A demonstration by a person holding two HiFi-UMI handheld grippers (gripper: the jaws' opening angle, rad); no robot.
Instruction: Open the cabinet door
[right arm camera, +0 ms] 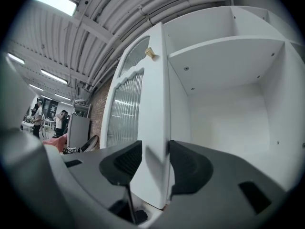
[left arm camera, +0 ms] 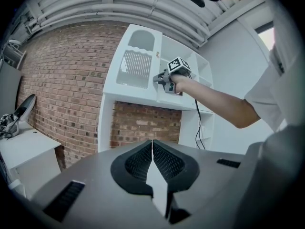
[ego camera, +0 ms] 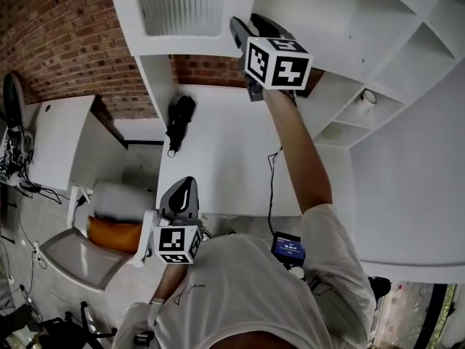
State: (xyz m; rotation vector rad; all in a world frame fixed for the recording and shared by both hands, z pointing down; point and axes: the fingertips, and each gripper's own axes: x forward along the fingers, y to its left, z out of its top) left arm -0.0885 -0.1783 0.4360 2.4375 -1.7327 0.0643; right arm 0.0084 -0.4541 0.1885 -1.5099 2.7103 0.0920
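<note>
**Cabinet door ajar, right gripper at its free edge**

Door: the cabinet door (right arm camera: 143, 128) is the tall white leaf at the left end of the white cabinet (right arm camera: 224, 94), up above the white desk (ego camera: 218, 158). Its long axis runs upright. It stands swung out from the cabinet front. In the right gripper view it is nearly edge-on, with the narrow free edge pointing at the camera. The ribbed glass panel (right arm camera: 125, 113) faces left in that view, and the bare open compartment lies to the right. A small brass-coloured knob (right arm camera: 150, 53) sits high on the front face, close to the free edge.

Right gripper (ego camera: 251, 31): held up at door height on an outstretched arm. Its jaws are spread, and the lower part of the door's free edge stands between them. The right pad lies against the edge or very close to it. The left pad shows a gap with a shadow on the door face, so there is no pinch.

Left gripper (left arm camera: 152, 144): held low, by the near edge of the desk in the head view. Its jaws are pressed together with nothing between them. It looks towards the brick wall (left arm camera: 66, 80) and the cabinet.

Other: a black object (ego camera: 180, 122) lies on the desk below the door.
</note>
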